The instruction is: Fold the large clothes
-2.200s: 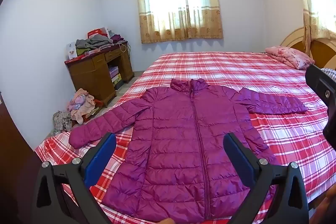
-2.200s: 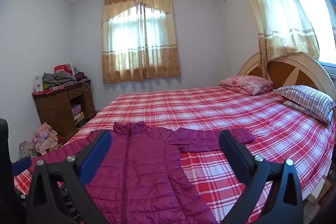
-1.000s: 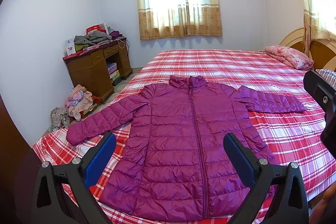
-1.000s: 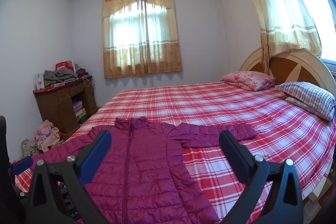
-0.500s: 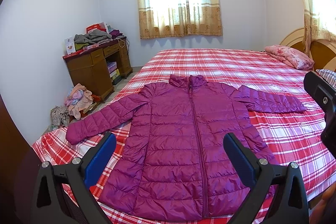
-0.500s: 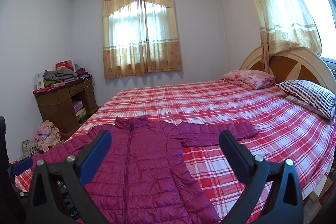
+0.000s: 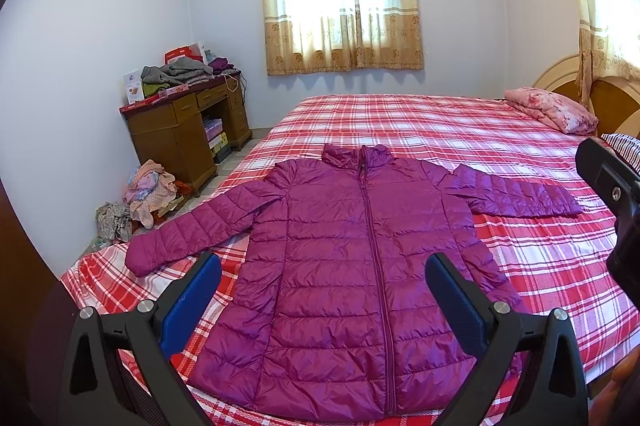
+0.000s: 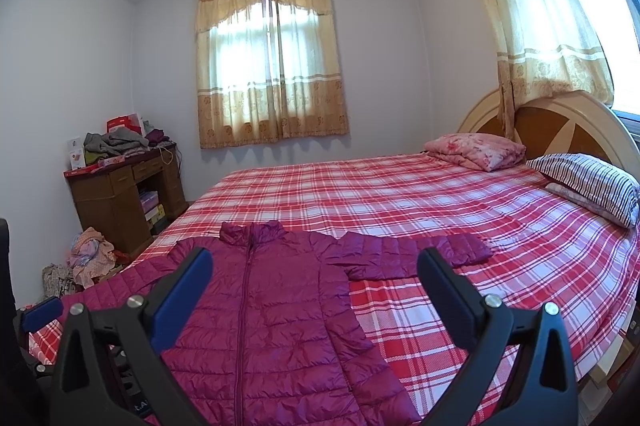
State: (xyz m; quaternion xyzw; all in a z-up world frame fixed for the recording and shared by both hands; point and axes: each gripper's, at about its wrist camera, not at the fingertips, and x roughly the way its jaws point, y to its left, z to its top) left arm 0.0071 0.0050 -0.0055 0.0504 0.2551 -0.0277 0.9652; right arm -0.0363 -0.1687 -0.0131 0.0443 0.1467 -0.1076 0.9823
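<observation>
A magenta quilted puffer jacket (image 7: 352,246) lies flat and zipped, front up, on the red plaid bed (image 7: 440,122), collar away from me, both sleeves spread out. My left gripper (image 7: 322,300) is open and empty, held above the jacket's lower body. My right gripper (image 8: 314,292) is open and empty, held above the jacket (image 8: 272,298) near its right side and right sleeve (image 8: 416,250). Neither gripper touches the cloth.
A wooden desk (image 7: 180,130) piled with clothes stands at the left wall, with a clothes heap (image 7: 148,190) on the floor beside it. A pink folded blanket (image 8: 476,150) and a striped pillow (image 8: 588,182) lie by the headboard (image 8: 560,122). The bed's near edge is just below the jacket hem.
Both views have drifted slightly; the jacket sits a little higher in the left wrist view than 2.2 s ago. The jacket has not moved and both grippers stay open.
</observation>
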